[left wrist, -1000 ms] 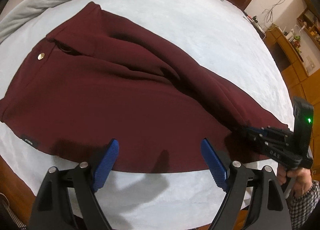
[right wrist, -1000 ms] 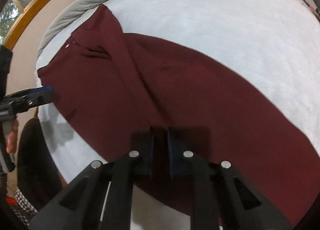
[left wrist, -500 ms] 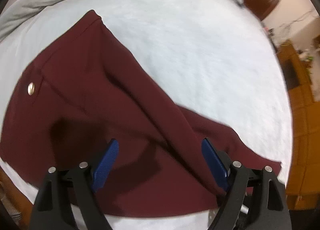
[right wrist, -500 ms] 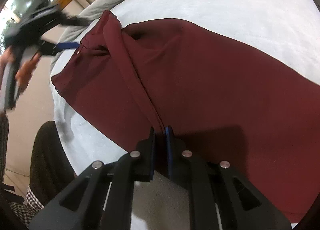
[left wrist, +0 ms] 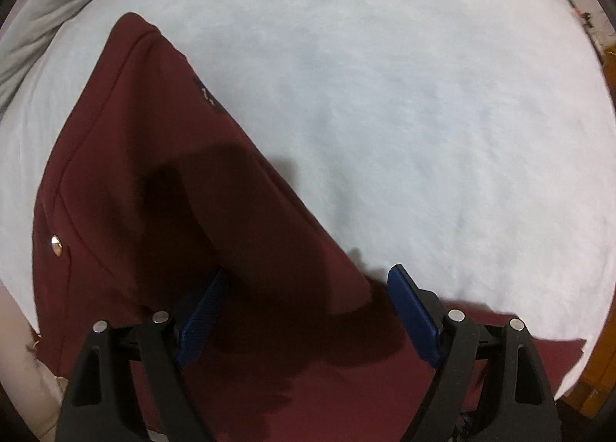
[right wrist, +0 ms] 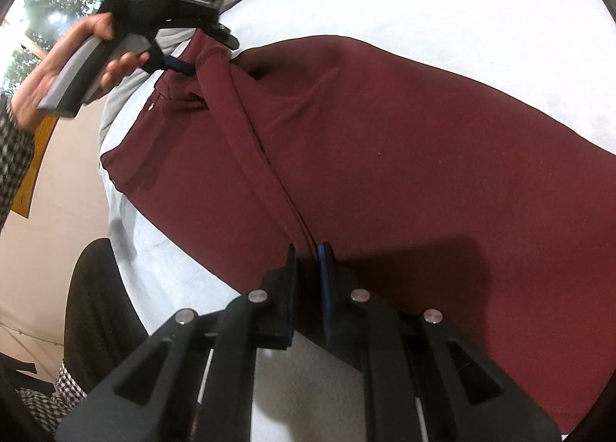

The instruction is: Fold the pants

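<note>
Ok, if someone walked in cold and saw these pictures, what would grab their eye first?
The maroon pants, spread wide across the pale bed cover. Next, the right hand-held gripper at the pants' near edge, shut on a raised fold of the fabric. Then the left hand-held gripper, open and pointing down over the waist end, where a gold button glints.

A bed (left wrist: pixel 404 95) covered by a pale bluish-white fleecy sheet is shown. Dark red pants (right wrist: pixel 385 157) are spread flat on it, the waistband end with its metal button (left wrist: pixel 56 240) laid near the bed's edge. A grey quilt (left wrist: pixel 54 14) is bunched along the far side of the sheet
</note>
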The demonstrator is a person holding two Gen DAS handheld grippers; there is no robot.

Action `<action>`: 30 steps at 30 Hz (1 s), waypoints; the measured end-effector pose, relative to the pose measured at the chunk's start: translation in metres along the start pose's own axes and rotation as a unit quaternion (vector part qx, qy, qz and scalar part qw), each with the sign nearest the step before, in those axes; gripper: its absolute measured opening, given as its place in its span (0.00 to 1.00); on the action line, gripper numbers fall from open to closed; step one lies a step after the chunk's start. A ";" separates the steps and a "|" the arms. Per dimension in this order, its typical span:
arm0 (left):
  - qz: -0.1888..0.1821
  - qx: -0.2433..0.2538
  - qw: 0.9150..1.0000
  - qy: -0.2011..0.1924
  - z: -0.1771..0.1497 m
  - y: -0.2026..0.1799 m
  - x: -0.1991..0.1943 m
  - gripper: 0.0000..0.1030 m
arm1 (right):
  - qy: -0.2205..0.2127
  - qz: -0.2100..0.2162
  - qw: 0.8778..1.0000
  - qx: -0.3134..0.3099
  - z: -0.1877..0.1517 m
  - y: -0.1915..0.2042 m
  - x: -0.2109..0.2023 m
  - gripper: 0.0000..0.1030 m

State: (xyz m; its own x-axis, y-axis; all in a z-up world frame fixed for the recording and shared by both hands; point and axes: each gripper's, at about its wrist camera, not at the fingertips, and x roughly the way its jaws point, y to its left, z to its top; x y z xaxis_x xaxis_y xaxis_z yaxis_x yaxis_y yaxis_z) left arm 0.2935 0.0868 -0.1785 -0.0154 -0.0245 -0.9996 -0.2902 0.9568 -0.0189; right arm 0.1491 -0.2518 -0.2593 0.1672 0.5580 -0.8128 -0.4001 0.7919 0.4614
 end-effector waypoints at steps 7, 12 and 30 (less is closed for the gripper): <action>0.032 -0.035 0.998 0.049 0.021 -0.001 0.020 0.59 | -0.002 0.010 1.000 0.013 0.002 -0.006 -0.001 0.09; -0.030 -0.071 0.997 0.013 0.009 0.010 -0.001 0.18 | -0.002 0.006 1.000 0.015 0.004 -0.006 -0.007 0.10; -0.157 -0.133 0.950 -0.235 -0.205 0.099 -0.008 0.17 | -0.005 -0.034 0.999 0.021 -0.010 0.004 -0.035 0.15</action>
State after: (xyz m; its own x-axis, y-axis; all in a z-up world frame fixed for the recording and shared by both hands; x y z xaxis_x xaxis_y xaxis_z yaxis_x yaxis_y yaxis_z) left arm 0.0684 0.1225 -0.1681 0.5228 -0.1041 -0.8461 -0.4423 0.8153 -0.3736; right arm 0.1328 -0.2708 -0.2331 0.2015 0.5046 -0.8395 -0.3498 0.8377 0.4195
